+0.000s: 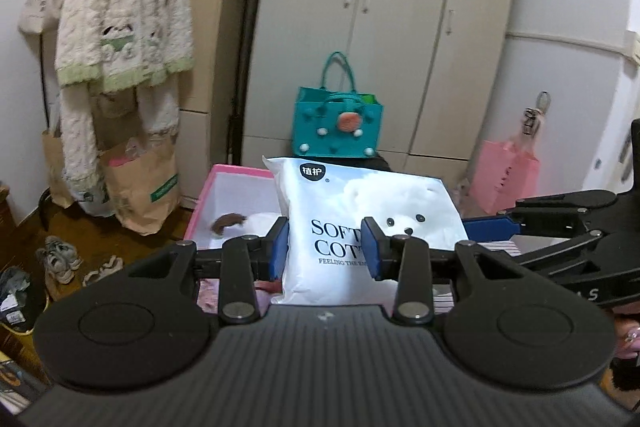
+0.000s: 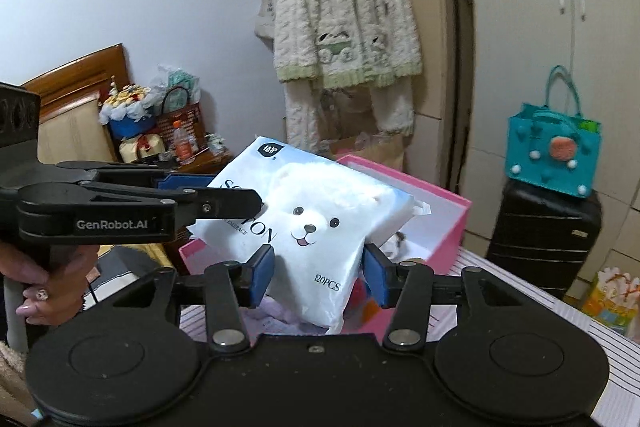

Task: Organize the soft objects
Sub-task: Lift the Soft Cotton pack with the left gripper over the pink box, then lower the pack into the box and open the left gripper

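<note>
Held between both sets of blue pads, nearest the lenses: a white tissue pack (image 1: 360, 223) printed with a bear face, lifted above the pink box (image 2: 444, 203). Left hand-held gripper (image 1: 326, 247) closed on the lettered half of the pack, pads pressing into the plastic on either side. Right hand-held gripper (image 2: 318, 273) closed on the lower corner near the "120PCS" print, pack tilted so that one corner points up and away. Each gripper visible from the side in the other's view, coming at the pack from a different angle.

Probably the placing step: pack to go down into the pink box, already holding a plush toy (image 1: 236, 223) and some cloth.

To do it well:
- Keep both grips even; a soft pack bends and slides if one side squeezes harder or pulls away.
- Level the pack before lowering, long edges lined up with the box walls.
- Lower straight down, clear of the pink rim, beside the plush toy rather than on top of it if room allows; floor of the box mostly hidden, so free space cannot be judged.
- Release one side only after the pack rests on something, then the other.
</note>
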`<state>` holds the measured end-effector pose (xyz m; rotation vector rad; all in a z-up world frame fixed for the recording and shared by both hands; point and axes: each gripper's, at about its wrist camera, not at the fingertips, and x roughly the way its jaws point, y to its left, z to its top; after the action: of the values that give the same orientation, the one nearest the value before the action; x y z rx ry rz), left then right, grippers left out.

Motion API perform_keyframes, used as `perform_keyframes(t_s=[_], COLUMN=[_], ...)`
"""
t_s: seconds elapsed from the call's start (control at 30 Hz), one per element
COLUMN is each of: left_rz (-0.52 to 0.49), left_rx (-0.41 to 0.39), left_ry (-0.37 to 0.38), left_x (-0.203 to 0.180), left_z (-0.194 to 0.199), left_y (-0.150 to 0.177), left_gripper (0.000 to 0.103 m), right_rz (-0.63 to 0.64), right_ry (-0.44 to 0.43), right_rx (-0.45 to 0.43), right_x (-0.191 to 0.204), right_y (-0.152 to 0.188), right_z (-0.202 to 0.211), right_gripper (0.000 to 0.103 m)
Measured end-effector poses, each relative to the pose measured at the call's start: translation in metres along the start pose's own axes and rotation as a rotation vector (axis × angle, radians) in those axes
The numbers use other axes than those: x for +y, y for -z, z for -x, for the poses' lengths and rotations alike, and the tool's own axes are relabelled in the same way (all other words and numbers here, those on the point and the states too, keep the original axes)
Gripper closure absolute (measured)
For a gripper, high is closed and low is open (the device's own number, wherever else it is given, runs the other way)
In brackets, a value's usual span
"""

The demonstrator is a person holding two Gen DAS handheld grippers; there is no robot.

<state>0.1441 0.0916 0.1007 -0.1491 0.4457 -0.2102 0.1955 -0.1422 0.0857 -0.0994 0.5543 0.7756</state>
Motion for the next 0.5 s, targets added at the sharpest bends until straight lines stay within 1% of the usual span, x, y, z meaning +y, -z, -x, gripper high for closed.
perform_keyframes(t_s=[0.07, 0.17, 0.23, 0.37, 0.5], left_rz=[0.005, -0.003, 0.004, 0.049, 0.065], left_rx=[0.014, 0.042, 0.079, 0.168, 0.225], left_ry=[-0.019, -0.060, -0.080, -0.068, -0.061], left_x=[0.009, 0.017, 0.023, 0.043, 0.056], left_z=[-0.008, -0.030, -0.050, -0.082, -0.101], left_y=[-0.002, -0.010, -0.013, -0.012, -0.005], left_gripper=[0.067, 0.067, 0.067, 0.067, 0.067], right_rz=[0.009, 0.037, 0.038, 0.027, 0.036], right_ry=[-0.007, -0.001, 0.010, 0.038, 0.040], right_rx=[0.020, 0.047, 0.067, 0.103, 0.145], right_x=[0.002, 0.005, 0.003, -0.002, -0.003], right_y=[-0.004, -0.010, -0.013, -0.011, -0.006], right_z=[-0.013, -0.034, -0.051, -0.078, -0.096], right_gripper=[0.046, 0.044, 0.044, 0.044, 0.044])
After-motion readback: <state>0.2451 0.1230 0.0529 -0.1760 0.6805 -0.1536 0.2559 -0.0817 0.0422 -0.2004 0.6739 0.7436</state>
